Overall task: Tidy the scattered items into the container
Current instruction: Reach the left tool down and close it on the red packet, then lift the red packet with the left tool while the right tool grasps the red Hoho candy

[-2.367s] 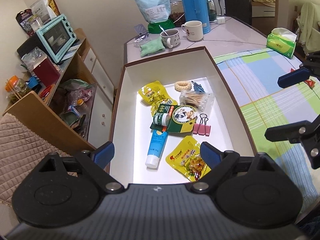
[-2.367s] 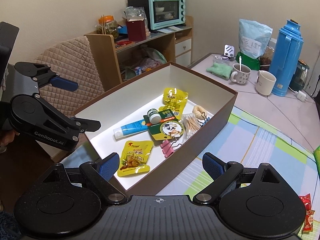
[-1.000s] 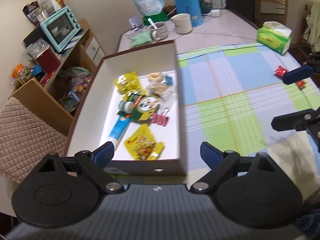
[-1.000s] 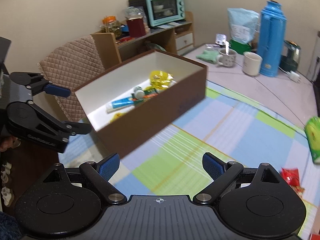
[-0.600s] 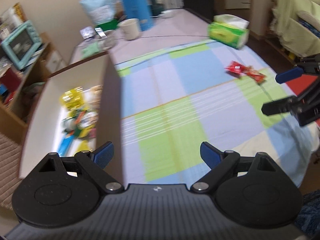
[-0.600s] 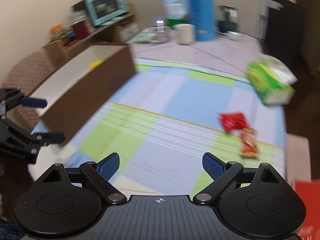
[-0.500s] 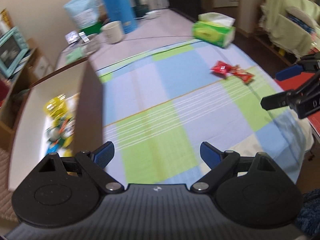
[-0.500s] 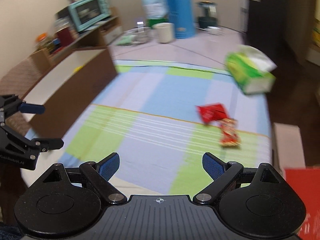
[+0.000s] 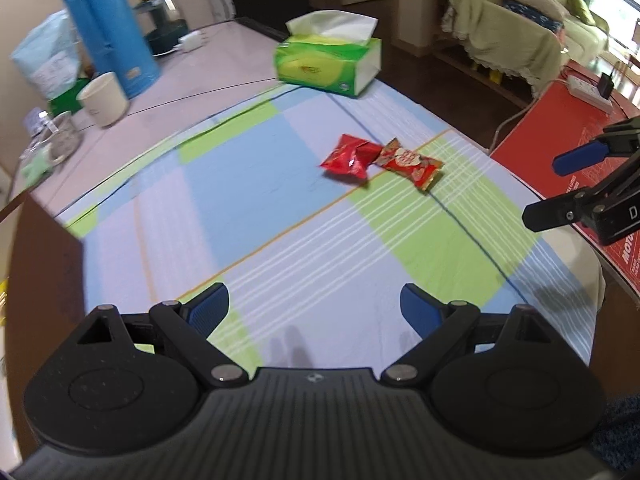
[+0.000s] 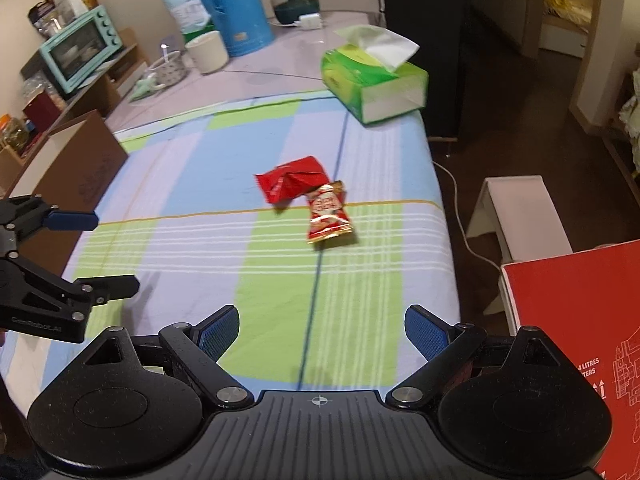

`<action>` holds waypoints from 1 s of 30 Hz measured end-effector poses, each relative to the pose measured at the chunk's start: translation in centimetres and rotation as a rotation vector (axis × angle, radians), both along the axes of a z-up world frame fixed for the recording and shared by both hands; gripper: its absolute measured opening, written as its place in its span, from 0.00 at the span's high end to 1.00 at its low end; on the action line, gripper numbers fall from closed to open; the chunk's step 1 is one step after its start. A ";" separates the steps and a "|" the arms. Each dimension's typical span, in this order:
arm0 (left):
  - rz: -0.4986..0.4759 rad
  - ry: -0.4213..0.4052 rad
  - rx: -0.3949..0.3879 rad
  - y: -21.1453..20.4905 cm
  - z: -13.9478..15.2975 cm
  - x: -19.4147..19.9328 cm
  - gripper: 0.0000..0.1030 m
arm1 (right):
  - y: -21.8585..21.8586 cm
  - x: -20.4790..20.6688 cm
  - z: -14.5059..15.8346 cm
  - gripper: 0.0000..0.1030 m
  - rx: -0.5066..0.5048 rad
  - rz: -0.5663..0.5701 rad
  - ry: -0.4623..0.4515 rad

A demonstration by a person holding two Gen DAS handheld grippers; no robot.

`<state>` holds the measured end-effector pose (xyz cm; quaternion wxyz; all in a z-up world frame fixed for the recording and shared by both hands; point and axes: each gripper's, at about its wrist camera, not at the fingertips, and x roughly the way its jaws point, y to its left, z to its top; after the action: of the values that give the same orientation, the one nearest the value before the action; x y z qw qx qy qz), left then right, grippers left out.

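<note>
Crinkled red foil packets point(image 10: 294, 184) touching on checked cloth point(image 10: 200, 248); grippers agape.

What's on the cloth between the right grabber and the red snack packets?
Nothing: in the right wrist view, only bare checked tablecloth lies between the right gripper and the two red snack packets.

Checked tablecloth point(image 10: 280, 280) bearing two red snack packets point(image 10: 294, 184)

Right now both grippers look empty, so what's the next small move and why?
Probably ease the right gripper forward toward the patterned red packet. It lies almost straight ahead, touching the plain red packet on the cloth, outside the brown box. The left gripper sits farther off.
</note>
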<state>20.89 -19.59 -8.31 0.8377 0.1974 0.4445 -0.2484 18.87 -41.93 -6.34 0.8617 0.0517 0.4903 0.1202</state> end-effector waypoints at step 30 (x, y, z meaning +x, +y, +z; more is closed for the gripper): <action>-0.325 0.106 0.009 -7.2 -6.6 13.3 0.56 | -2.3 8.6 -3.2 0.10 0.042 -0.064 0.051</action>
<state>34.16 -26.75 -14.95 0.7610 0.2570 0.4514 -0.3887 27.47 -44.20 -9.59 0.8510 0.0886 0.5076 0.1016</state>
